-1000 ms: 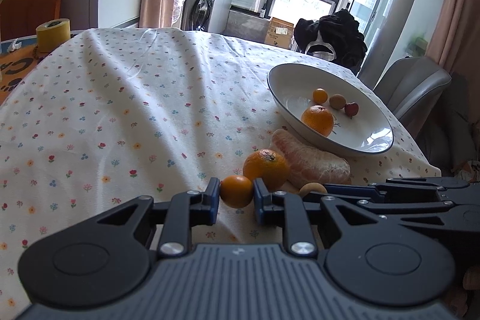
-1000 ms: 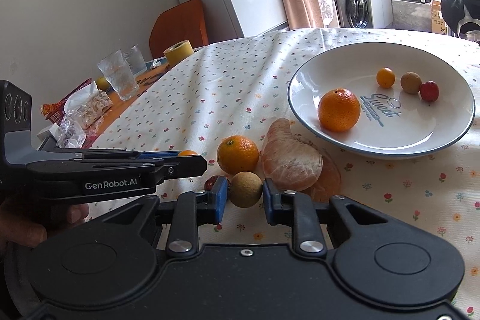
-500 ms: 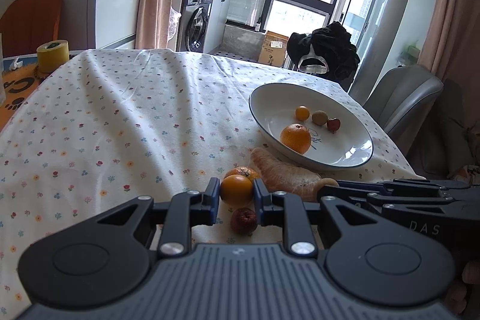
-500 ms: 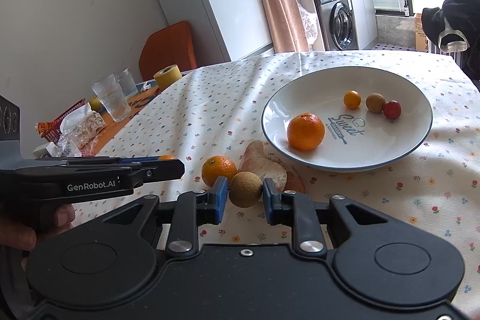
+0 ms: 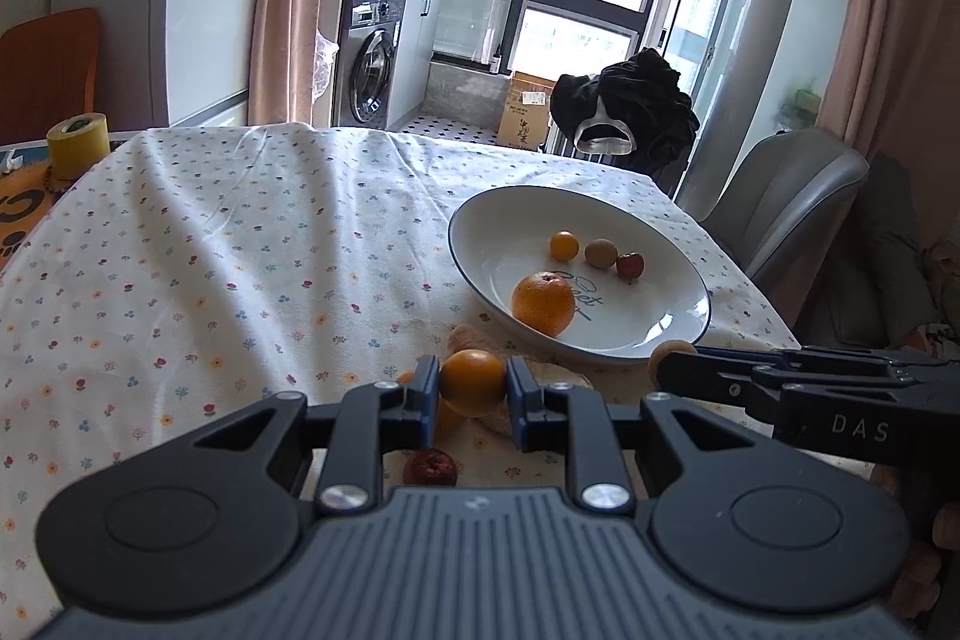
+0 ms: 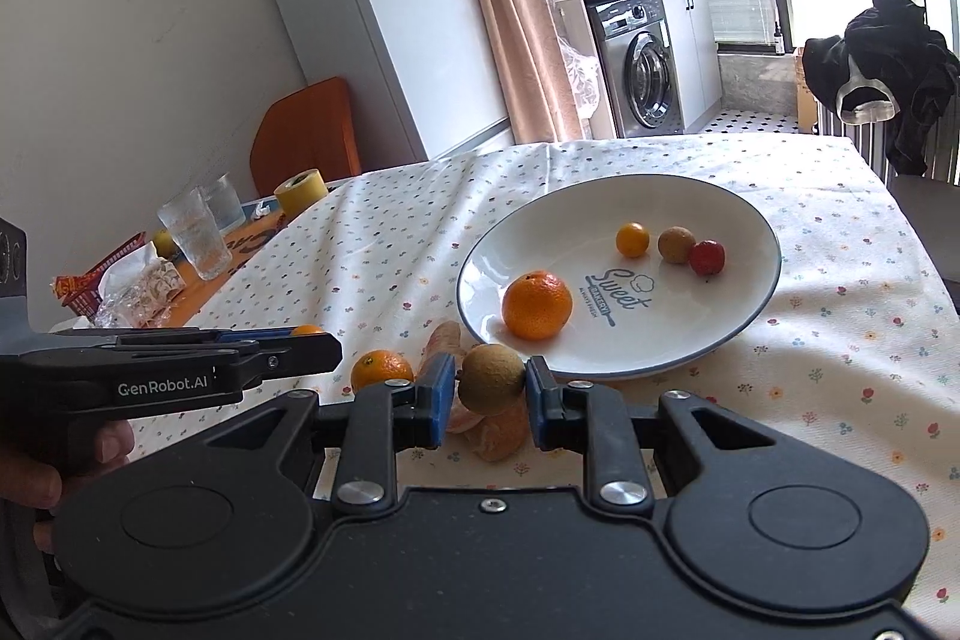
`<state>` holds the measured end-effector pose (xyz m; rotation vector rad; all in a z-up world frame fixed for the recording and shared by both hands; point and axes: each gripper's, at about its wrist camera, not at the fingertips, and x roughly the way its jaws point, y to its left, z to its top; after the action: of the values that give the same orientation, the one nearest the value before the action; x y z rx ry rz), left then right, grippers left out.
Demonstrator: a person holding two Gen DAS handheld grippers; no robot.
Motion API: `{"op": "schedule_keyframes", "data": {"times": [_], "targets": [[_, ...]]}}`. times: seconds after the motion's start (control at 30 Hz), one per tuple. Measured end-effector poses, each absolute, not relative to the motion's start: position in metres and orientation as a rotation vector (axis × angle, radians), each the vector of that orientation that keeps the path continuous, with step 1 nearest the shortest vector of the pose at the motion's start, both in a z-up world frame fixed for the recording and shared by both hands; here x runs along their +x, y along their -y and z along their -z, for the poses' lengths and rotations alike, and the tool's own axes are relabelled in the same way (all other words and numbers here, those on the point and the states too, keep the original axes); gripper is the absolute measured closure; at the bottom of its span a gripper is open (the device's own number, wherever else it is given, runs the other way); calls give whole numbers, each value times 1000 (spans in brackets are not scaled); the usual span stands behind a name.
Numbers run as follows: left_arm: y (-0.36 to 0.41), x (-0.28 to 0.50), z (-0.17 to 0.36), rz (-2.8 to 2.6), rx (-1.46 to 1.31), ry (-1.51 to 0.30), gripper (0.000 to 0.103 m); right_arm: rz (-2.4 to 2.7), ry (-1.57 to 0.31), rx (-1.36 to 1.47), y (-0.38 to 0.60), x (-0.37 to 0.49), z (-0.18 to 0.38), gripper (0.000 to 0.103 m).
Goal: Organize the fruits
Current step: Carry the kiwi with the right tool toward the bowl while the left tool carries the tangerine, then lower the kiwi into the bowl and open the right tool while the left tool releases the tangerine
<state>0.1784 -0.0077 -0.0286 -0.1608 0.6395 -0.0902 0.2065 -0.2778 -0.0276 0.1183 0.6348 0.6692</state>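
Tablecloth (image 5: 240, 244) with small flowers covers the table. Near its right edge sits a white plate (image 6: 708, 340) printed "Sweet" in script, with smaller lettering below too fine to read. On the plate lie an orange (image 6: 536, 305) toward the near rim and, toward the far side, a row of three small fruits touching or nearly so: a kumquat (image 6: 632, 239), a brown longan (image 6: 676, 245) and a red fruit (image 6: 706, 257).

Off the plate, just beside its near rim, lie peeled orange segments (image 6: 495, 433) and a second orange (image 6: 381, 370) to their left. A dark red fruit (image 5: 429, 467) rests on the cloth below the left gripper.

The left gripper (image 5: 472, 391) is clamped on a small orange fruit (image 5: 472, 381), which sits squarely between the blue pads, raised above the cloth short of the plate's near rim. The right gripper (image 6: 491, 395) pinches a brown longan-like fruit (image 6: 491, 387) the same way, centred between its pads, also above the cloth just short of the near rim.

Seen from the right wrist, the left gripper's side reads "GenRobot.AI"; from the left wrist, the right gripper's side reads "DAS".

At the table's far left corner stand a yellow tape roll (image 6: 300, 191), two glasses (image 6: 195, 241) and snack packets (image 6: 120, 286).
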Motion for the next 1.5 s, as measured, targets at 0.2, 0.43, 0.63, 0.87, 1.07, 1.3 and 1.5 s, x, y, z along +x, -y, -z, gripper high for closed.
{"op": "schedule_keyframes", "data": {"times": [0.2,0.43,0.63,0.87,1.07,1.3,1.5], "targets": [[14,185,26,101,-152,-633,81,-651,-621,126,287,211,24,79],[19,196,25,111,-146,-632,81,-629,-615,128,295,220,22,79],[24,208,26,118,-144,-638,81,-605,-613,128,300,230,22,79],[34,223,26,135,-134,-642,81,-588,-616,134,303,242,25,79],[50,239,33,148,-120,-666,81,-591,-617,164,312,251,29,79],[64,255,44,165,-131,-691,81,-569,-645,168,318,262,36,79],[62,256,46,169,-146,-705,77,-567,-657,161,314,265,40,79]]}}
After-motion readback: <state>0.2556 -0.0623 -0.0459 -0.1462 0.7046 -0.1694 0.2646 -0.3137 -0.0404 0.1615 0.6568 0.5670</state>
